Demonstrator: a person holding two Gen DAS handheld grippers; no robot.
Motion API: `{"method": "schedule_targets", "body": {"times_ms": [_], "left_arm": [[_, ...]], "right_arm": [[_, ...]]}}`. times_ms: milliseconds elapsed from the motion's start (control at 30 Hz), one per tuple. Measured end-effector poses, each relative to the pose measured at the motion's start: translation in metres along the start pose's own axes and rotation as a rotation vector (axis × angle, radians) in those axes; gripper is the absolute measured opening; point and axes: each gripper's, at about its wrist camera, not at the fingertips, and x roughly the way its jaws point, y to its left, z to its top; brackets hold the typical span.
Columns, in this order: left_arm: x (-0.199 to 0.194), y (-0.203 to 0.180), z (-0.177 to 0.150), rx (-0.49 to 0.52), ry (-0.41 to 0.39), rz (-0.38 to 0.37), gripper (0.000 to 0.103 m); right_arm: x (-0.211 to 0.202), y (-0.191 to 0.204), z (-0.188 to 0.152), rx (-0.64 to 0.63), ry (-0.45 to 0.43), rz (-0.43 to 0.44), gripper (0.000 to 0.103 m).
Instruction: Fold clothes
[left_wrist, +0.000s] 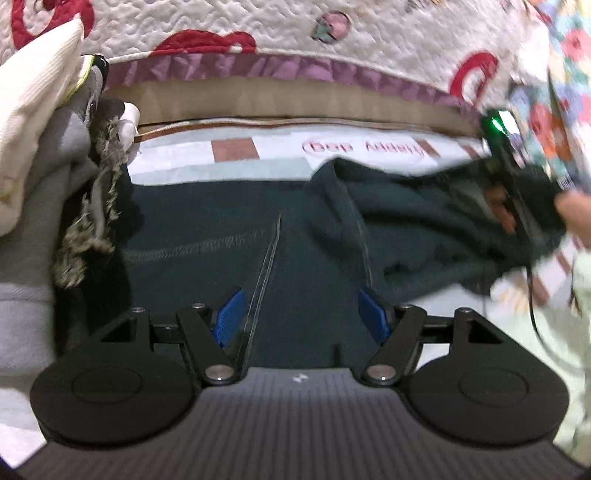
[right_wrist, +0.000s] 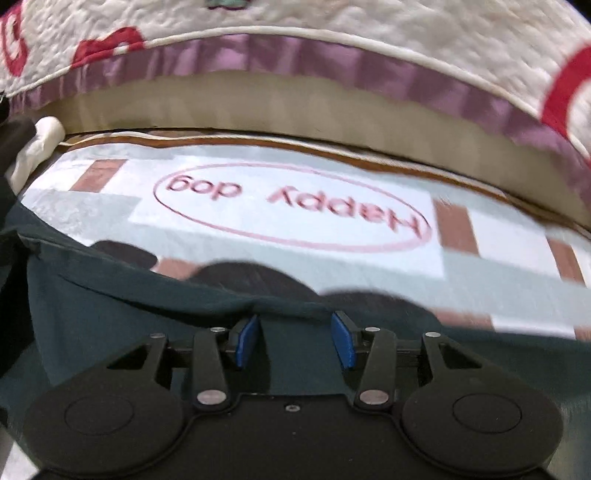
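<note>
A dark green garment (left_wrist: 229, 229) lies spread on a pale printed mat, flat at the left and bunched in folds (left_wrist: 424, 229) at the right. My left gripper (left_wrist: 301, 314) hangs over its flat part, beside a seam, open, with its blue pads apart and pressing nothing. In the right wrist view the same garment (right_wrist: 129, 325) fills the lower half, its far edge running across the mat. My right gripper (right_wrist: 295, 339) hovers just behind that edge, open, with the cloth lying beneath the pads.
The mat (right_wrist: 295, 206) carries a "Happy dog" oval. A quilted white cover with red shapes and purple trim (left_wrist: 258, 70) rises behind. Cream, grey and frayed clothes (left_wrist: 44, 147) are piled at the left. A hand (left_wrist: 576, 214) and floral sleeve (left_wrist: 561, 92) show at the right.
</note>
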Motion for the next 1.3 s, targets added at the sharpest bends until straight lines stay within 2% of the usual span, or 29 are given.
{"method": "schedule_targets", "body": {"times_ms": [100,200,333,500,567,667,800,867,933,967,1000,1133,1233,1300], "left_arm": [[-0.004,0.006,-0.008,0.029,0.051,0.002,0.069],[-0.004,0.013,-0.009,0.036,0.063,-0.001,0.069],[-0.004,0.019,-0.011,0.050,0.066,0.005,0.069],[-0.008,0.010,-0.017,0.098,0.026,0.022,0.069],[-0.010,0.005,-0.017,0.127,0.018,0.012,0.069],[-0.013,-0.003,-0.015,0.171,0.006,-0.005,0.069],[-0.016,-0.008,-0.017,0.198,0.003,-0.043,0.069],[-0.019,-0.007,-0.018,0.189,0.000,-0.064,0.069],[-0.021,-0.006,-0.019,0.179,-0.003,-0.084,0.069],[-0.022,-0.005,-0.020,0.176,-0.006,-0.092,0.069],[-0.023,-0.006,-0.020,0.178,-0.011,-0.100,0.069],[-0.031,-0.010,-0.019,0.205,-0.045,-0.150,0.070],[-0.032,-0.019,-0.022,0.233,-0.055,-0.232,0.083],[-0.028,-0.026,-0.026,0.254,-0.065,-0.226,0.084]], "right_arm": [[-0.003,0.007,0.003,0.006,-0.019,0.022,0.051],[-0.020,0.008,-0.002,0.093,-0.046,0.128,0.051],[-0.049,0.025,-0.013,0.199,-0.098,0.329,0.051],[-0.079,0.067,-0.039,0.269,-0.055,0.614,0.054],[-0.081,0.086,-0.051,0.265,0.003,0.695,0.057],[-0.077,0.113,-0.067,0.213,0.128,0.761,0.060],[-0.067,0.139,-0.084,0.154,0.240,0.775,0.060],[-0.064,0.150,-0.092,0.134,0.274,0.816,0.059],[-0.063,0.162,-0.098,0.108,0.277,0.846,0.042],[-0.063,0.168,-0.100,0.094,0.275,0.859,0.018],[-0.064,0.170,-0.100,0.101,0.258,0.877,0.008],[-0.080,0.163,-0.086,0.208,0.139,0.970,0.006],[-0.097,0.158,-0.065,0.246,0.064,0.985,0.006],[-0.110,0.158,-0.052,0.261,0.027,1.005,0.006]]}}
